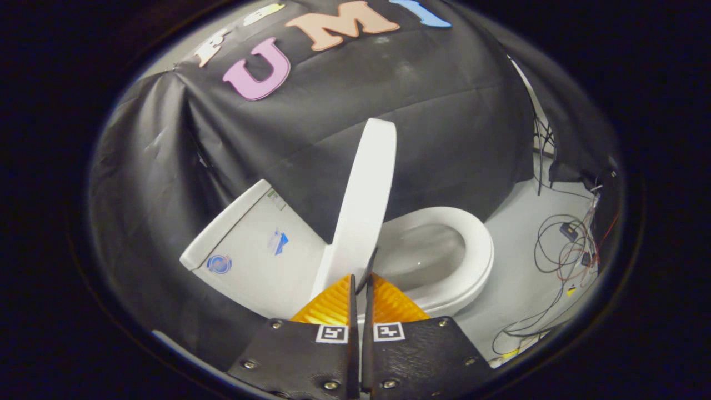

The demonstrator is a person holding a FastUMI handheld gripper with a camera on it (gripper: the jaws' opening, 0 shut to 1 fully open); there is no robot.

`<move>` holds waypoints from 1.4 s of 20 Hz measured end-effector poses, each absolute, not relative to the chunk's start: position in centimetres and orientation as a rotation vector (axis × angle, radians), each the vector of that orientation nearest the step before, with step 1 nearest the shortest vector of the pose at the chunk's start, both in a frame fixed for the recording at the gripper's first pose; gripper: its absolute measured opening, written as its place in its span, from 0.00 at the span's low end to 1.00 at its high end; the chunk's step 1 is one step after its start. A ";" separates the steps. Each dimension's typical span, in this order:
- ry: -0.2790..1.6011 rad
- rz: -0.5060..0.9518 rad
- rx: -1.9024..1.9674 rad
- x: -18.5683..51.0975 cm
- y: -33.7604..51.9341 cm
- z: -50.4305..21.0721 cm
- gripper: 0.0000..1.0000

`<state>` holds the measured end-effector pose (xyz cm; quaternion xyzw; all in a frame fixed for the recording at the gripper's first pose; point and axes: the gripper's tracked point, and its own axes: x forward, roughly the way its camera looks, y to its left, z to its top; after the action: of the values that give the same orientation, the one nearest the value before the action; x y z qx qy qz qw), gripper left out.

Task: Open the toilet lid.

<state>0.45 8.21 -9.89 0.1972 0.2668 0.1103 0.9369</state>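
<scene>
Tank (253, 250): we see it beside the raised lid, two stickers on its top.
Toilet lid (364, 200): stands upright, edge-on, just ahead of our fingers.
Gripper (361, 286): our jaws together, only a slit between, nothing clamped.
Seat (480, 250): down around the open bowl.
Cables (561, 250): tangled on the floor (516, 278) beyond.

Your gripper (361, 283) has its fingers closed together, ribbed on the faces, on coarse-grained matt plates fixed with shiny metal screws. Ahead of you the toilet lid (364, 194) looks like smooth, satin white plastic, the seat (472, 250) slightly glossier. The tank (250, 244) is smooth and glazed, with small stickers. The wall (433, 111) is creased matt cloth; the floor (516, 266) is smooth, with thin sheathed cables (561, 250).
</scene>
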 end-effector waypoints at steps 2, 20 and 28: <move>0.534 0.237 0.378 0.4 8.8 -9.4 0.02; 0.440 0.340 0.308 -0.1 13.8 -5.3 0.03; 0.411 0.385 0.273 -0.3 17.1 -3.7 0.03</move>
<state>-0.26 17.09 -3.68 0.1343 0.2021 0.1894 0.9515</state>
